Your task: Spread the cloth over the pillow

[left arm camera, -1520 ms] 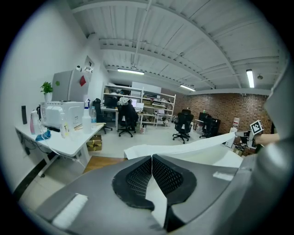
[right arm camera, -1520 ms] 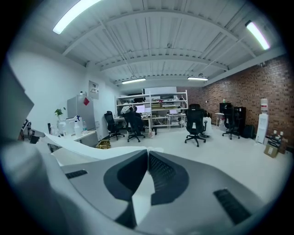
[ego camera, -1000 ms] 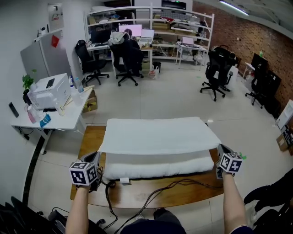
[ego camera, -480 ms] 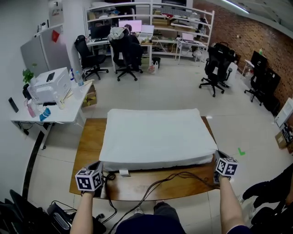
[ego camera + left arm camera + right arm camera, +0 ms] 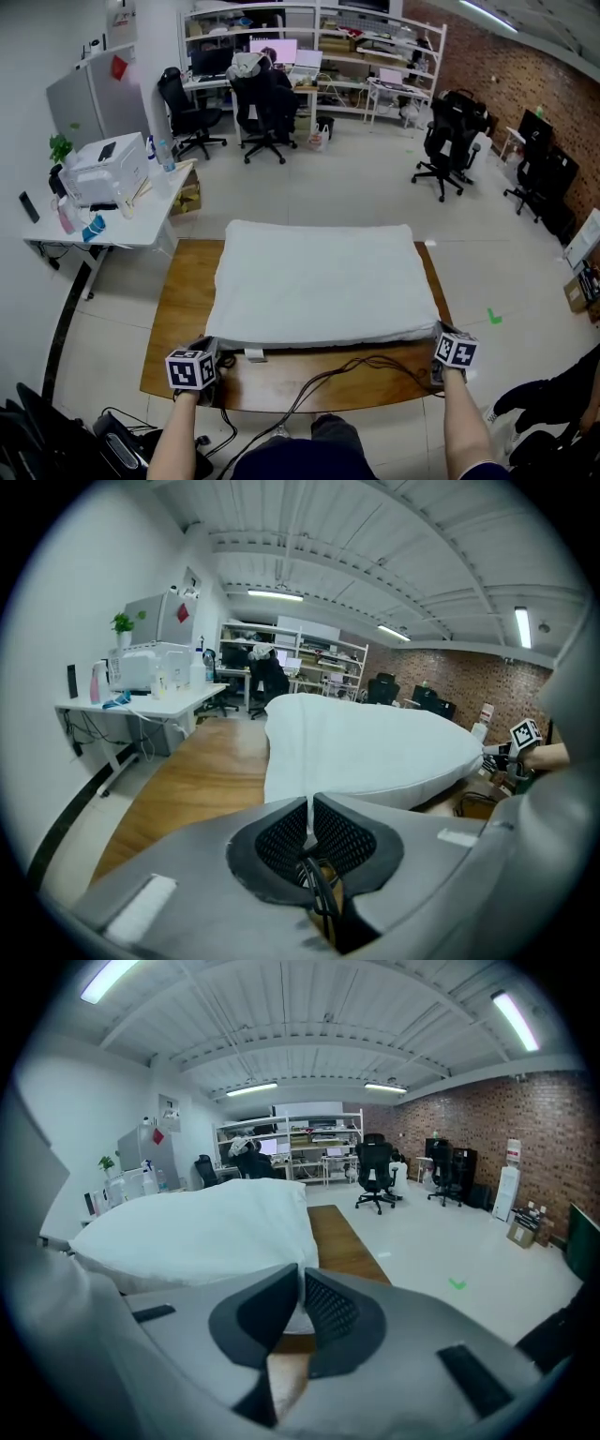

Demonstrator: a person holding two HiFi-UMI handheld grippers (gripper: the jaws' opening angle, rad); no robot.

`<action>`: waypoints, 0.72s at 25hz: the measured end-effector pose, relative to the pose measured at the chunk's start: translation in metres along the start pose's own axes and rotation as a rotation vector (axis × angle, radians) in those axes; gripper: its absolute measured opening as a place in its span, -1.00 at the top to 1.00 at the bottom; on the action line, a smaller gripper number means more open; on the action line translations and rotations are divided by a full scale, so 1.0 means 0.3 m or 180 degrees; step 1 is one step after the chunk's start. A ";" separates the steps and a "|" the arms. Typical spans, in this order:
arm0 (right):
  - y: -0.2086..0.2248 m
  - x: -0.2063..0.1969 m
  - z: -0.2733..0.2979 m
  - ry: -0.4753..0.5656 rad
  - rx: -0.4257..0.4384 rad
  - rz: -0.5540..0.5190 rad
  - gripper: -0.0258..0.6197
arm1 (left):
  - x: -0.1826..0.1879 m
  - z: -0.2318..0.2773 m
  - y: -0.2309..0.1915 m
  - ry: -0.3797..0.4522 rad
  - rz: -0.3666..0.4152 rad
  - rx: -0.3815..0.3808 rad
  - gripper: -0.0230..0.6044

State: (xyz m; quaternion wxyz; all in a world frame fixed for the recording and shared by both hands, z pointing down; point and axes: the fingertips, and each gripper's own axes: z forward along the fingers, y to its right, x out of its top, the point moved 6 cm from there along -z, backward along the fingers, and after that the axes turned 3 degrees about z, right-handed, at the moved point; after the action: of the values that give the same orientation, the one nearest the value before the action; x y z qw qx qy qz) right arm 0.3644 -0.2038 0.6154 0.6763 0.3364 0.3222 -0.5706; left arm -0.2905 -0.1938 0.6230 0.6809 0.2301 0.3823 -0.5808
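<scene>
Cloth (image 5: 319, 281) lies flat over the pillow (image 5: 424, 794), centre of the wooden counter (image 5: 183, 309), covering it edge to edge. Left tongs (image 5: 309, 829) at the near left corner, pressed together, pinching a thin fold of cloth. Right tongs (image 5: 300, 1293) at the near right corner, just been easing apart, cloth corner btwn the pads. Black cables (image 5: 328, 375) trail along the counter's near edge.

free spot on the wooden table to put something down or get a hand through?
Widest: the bare strip of table between its left edge and the cloth, running front to back. A thinner bare strip borders the cloth's right side. The near edge is crowded with cables. Along the far edge, almost no wood shows.
</scene>
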 end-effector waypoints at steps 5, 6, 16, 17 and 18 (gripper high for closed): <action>0.019 -0.013 -0.055 0.0030 -0.0091 0.0101 0.28 | -0.034 -0.088 -0.042 -0.0068 -0.0100 -0.0020 0.49; 0.023 -0.015 -0.076 0.0051 -0.0124 0.0115 0.28 | -0.027 -0.114 -0.054 -0.0030 -0.0093 0.0016 0.49; -0.340 0.307 -0.395 0.1283 0.0616 -0.0275 0.80 | 0.336 -0.325 0.205 0.1173 0.0251 -0.0643 0.80; -0.389 0.344 -0.435 0.1393 0.0764 -0.0317 0.88 | 0.375 -0.350 0.259 0.1296 0.0284 -0.0750 0.86; -0.436 0.380 -0.476 0.1487 0.0911 -0.0364 0.92 | 0.412 -0.376 0.314 0.1403 0.0306 -0.0856 0.93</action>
State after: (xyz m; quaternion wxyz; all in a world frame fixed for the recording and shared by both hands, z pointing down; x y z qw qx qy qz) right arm 0.2438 -0.1655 0.4298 0.4960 0.5322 0.4040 -0.5545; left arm -0.2239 -0.1637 0.4455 0.6324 0.2765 0.5837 -0.4276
